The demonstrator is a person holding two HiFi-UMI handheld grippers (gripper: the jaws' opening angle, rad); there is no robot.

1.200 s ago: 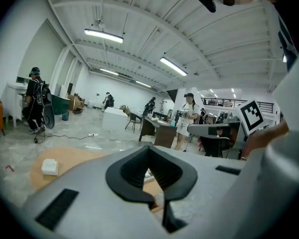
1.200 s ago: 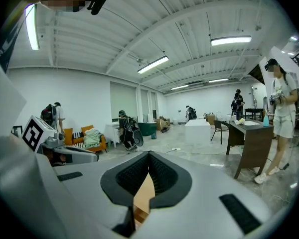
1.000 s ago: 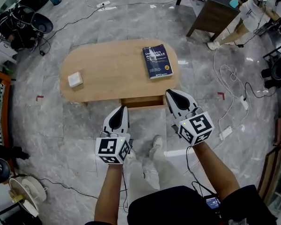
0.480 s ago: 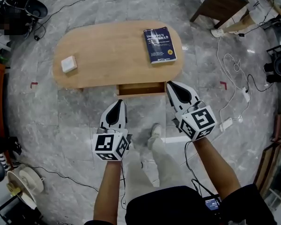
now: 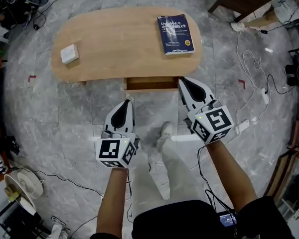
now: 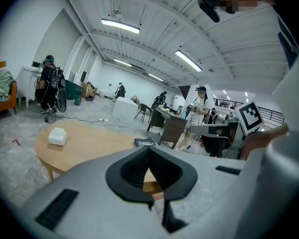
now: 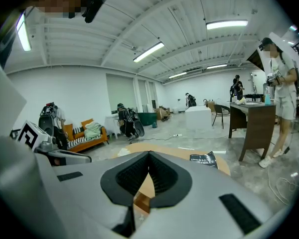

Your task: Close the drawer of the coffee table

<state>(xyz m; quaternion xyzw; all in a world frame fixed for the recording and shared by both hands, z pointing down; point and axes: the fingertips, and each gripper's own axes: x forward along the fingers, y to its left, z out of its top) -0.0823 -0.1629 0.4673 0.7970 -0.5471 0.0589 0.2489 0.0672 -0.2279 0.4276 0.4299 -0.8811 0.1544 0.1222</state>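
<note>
**Drawer part open, both sets of fingers closed and empty**

The left gripper (image 5: pixel 126 103) hangs over the grey floor (image 5: pixel 84 113). Its fingers are pressed together at the tips with nothing between them. The left gripper view shows only the oval gap behind the tips, with wood beyond it.

The drawer (image 5: pixel 152 83) is ahead and to the right of the left fingers, apart from them. It sticks out a little from the near edge of the coffee table (image 5: pixel 114 59).

The right gripper (image 5: pixel 181 79) also has its fingers closed tip to tip and empty. The tips sit at the drawer's right front corner; whether they touch it or are just beside it cannot be told. In the right gripper view, wood shows through the gap just beyond the fingers.

On the worktop, a dark blue book (image 5: pixel 176 34) lies straight beyond the right fingers, past the drawer. A small white box (image 5: pixel 69 54) lies well to the left of the left fingers, near the worktop's left end. A white shoe (image 5: pixel 165 131) on the floor sits between the two grippers, behind the fingertips.
</note>
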